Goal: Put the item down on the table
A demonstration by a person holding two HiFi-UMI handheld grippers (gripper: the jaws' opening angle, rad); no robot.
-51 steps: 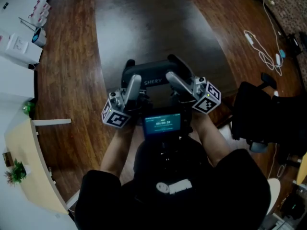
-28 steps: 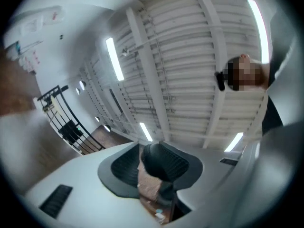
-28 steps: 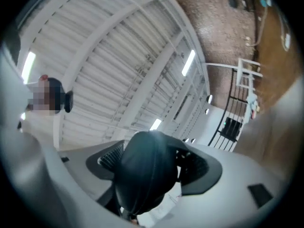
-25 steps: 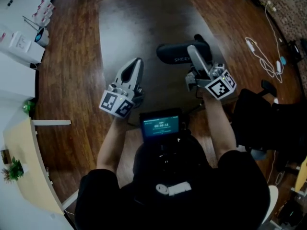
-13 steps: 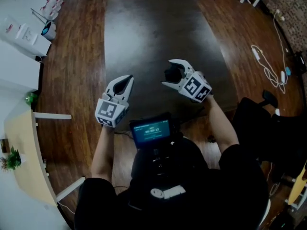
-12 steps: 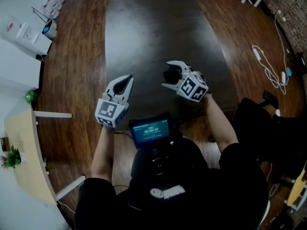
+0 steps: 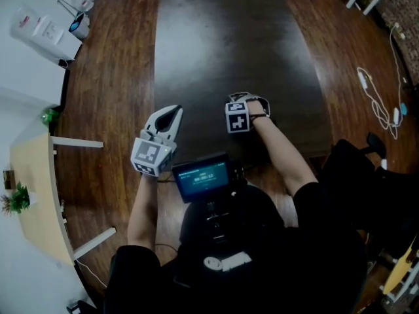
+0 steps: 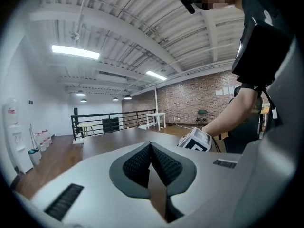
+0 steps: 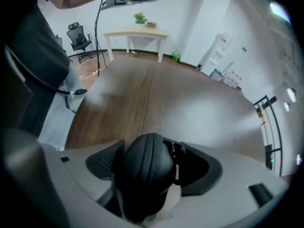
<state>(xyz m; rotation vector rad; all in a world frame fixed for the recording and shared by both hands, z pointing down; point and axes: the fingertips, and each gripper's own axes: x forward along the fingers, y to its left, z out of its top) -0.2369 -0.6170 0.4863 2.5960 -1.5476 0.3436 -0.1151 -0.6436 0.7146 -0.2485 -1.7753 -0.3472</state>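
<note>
The item is a black zip case (image 9: 142, 172), rounded, with its zipper pull showing on the right side. My right gripper (image 9: 153, 167) is shut on it, pads pressing both sides, pointing steeply down at the dark table (image 9: 156, 103). In the head view the right gripper (image 7: 247, 101) stands low over the table's near part (image 7: 222, 44), and its marker cube hides the case. My left gripper (image 7: 171, 112) hovers to the left, over the table's left edge. It is shut and empty, with the jaws (image 8: 150, 148) closed together.
A small screen (image 7: 200, 175) sits at the person's chest. A water dispenser (image 7: 39, 28) and a light wooden desk (image 7: 29, 201) stand at the left. White cables (image 7: 376, 90) lie on the floor and a black chair (image 7: 366, 169) stands at the right.
Two seconds ago both grippers held the case. The left has let go and sunk slightly. The right has swung down with the case and turned to point at the table.
</note>
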